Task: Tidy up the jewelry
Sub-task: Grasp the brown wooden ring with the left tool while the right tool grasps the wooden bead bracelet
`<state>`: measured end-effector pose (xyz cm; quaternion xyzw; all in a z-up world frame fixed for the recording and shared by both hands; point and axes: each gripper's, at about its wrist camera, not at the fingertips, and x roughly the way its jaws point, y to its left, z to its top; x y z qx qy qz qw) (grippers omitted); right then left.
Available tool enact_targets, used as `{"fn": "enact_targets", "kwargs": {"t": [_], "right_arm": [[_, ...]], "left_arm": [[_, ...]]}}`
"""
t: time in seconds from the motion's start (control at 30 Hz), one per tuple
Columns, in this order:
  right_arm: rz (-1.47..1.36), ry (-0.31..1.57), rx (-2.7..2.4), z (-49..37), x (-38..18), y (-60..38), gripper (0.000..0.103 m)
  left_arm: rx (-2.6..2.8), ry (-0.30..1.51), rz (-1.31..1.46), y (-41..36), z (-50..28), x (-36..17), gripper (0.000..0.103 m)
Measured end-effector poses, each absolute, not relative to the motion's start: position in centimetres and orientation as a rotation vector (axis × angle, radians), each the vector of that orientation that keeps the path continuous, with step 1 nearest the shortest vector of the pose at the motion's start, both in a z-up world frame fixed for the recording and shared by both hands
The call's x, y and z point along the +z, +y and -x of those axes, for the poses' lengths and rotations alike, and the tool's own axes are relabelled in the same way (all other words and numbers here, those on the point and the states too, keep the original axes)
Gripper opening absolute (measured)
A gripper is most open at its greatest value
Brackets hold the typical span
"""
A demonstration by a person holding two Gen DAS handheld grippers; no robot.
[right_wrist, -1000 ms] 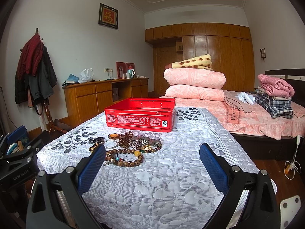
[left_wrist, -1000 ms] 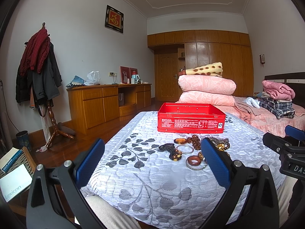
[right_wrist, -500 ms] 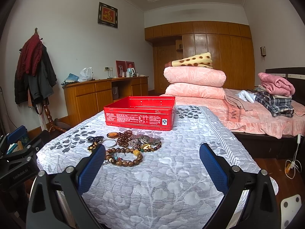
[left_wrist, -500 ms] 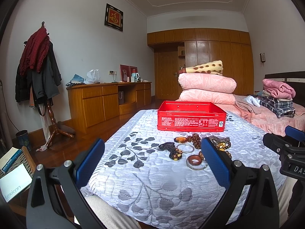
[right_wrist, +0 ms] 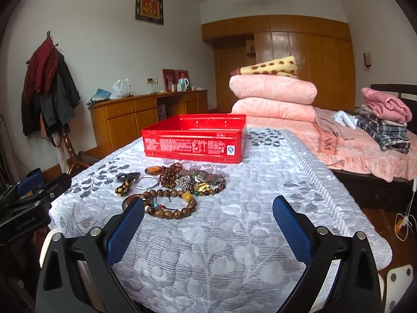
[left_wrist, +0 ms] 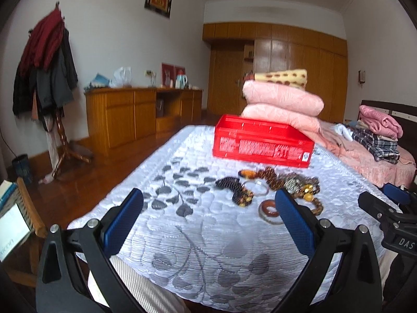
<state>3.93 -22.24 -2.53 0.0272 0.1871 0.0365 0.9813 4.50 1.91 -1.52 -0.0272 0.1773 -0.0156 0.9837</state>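
Observation:
A pile of jewelry [right_wrist: 179, 182] lies on a white quilted table cover [right_wrist: 234, 234]: bead bracelets, a silver bangle [right_wrist: 147, 182] and an amber ring [left_wrist: 271, 206]. An open red tin box [right_wrist: 195, 139] stands behind the pile; it also shows in the left wrist view [left_wrist: 260, 140]. My left gripper [left_wrist: 208, 219] is open and empty, hovering in front of the jewelry [left_wrist: 273, 187]. My right gripper [right_wrist: 208, 221] is open and empty, just short of a large brown bead bracelet [right_wrist: 169, 203].
A bed with stacked pink quilts [right_wrist: 273, 99] and folded clothes [right_wrist: 385, 120] lies to the right. A wooden sideboard [right_wrist: 146, 114] and a coat stand [right_wrist: 49, 88] stand at the left wall. The other gripper shows at each view's edge [left_wrist: 391, 219].
Both grippers have moved forward and slightly lower toward the jewelry pile, which now looks larger. Both stay open and empty.

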Motion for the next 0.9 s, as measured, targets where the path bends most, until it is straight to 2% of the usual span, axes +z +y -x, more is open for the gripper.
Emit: {"fn": "enact_targets", "kwargs": {"t": [0.2,0.27,0.37,0.53,0.63,0.9], "right_arm": [[-0.104,0.443,0.164,-6.1,-3.1,-22.2,0.095],[-0.105,0.456,0.166,-6.8,-3.3,-22.0,0.091],[-0.101,0.500,0.180,-8.1,-3.6,-21.7,0.082],[-0.139,0.605,0.231,-10.8,-5.0,-21.5,0.052],[-0.159,0.650,0.234,-12.0,-5.5,-21.8,0.045],[-0.119,0.682,0.218,-13.7,-5.7,-20.9,0.039]], "left_arm": [[-0.033,0.453,0.042,2.0,-7.0,-2.7,0.098],[-0.035,0.469,0.044,2.0,-7.4,-2.8,0.098],[-0.046,0.478,0.033,1.5,-8.0,-2.9,0.098],[-0.042,0.493,0.014,1.1,-8.9,-3.3,0.098],[-0.052,0.507,0.020,1.0,-9.5,-3.6,0.098],[-0.088,0.524,0.017,0.0,-10.5,-4.0,0.098]]}}
